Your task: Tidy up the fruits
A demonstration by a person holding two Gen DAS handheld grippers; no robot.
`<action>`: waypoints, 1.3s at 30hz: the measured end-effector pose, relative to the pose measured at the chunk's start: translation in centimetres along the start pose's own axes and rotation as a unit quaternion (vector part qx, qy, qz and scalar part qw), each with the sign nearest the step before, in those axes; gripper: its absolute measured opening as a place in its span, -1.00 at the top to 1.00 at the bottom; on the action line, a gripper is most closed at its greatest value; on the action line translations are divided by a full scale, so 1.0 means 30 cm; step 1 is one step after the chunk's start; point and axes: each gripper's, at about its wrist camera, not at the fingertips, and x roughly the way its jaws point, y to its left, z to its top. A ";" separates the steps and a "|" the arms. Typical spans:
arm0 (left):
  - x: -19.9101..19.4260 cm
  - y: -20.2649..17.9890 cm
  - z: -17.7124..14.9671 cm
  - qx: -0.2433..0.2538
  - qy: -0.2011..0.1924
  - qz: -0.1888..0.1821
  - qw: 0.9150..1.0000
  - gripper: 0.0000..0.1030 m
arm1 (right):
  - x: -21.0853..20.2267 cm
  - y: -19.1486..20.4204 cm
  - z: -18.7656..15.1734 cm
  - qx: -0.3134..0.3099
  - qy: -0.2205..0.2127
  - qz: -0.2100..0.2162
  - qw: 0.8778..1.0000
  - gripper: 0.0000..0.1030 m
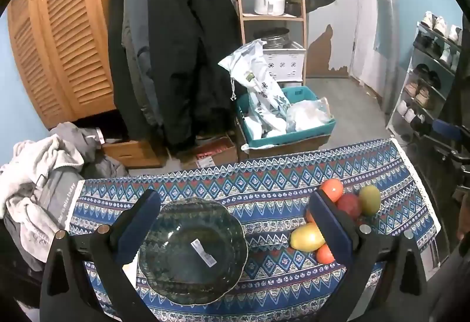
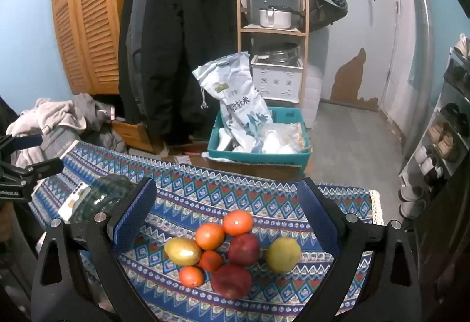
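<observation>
R fingers: right gripper [image 2: 226, 210] is wide apart, nothing between the pads, pointing down to the table.
L fingers: left gripper [image 1: 235, 219] also wide apart and empty; it hangs over the glass bowl [image 1: 192, 251].
Fruit pile: sits on the patterned cloth [image 2: 264, 195], directly below and between the R jaws. Oranges [image 2: 209, 236], red apples [image 2: 243, 248] and a small orange [image 2: 191, 276] touch each other.
Mangoes: one yellow mango [image 2: 182, 251] at left edge of pile, long axis approx. left-right; a rounder yellow-green one [image 2: 283, 254] stands a little apart at right.
Bowl vs. fruit: bowl is to the left of the pile, near but not touching; looks empty except a sticker.
Nearer hand: R hand, I judge. Fruit is only at the L gripper's right finger side.
Next move, probably: R goes down on one outer fruit, e.g. the separate mango, then carries it left to the bowl.
Risk: round fruits can roll when a neighbour is pulled out.
</observation>
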 end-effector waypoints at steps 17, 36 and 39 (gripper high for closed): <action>-0.009 0.001 0.014 0.001 0.001 -0.006 1.000 -0.98 | -0.001 0.003 0.001 -0.001 0.000 0.001 1.000 -0.84; -0.011 -0.001 0.006 0.000 0.001 -0.008 1.000 -0.98 | -0.003 0.014 0.006 -0.002 0.001 0.003 1.000 -0.84; -0.013 0.000 0.002 0.000 0.000 -0.009 1.000 -0.98 | -0.004 0.010 0.007 -0.002 0.001 0.003 1.000 -0.84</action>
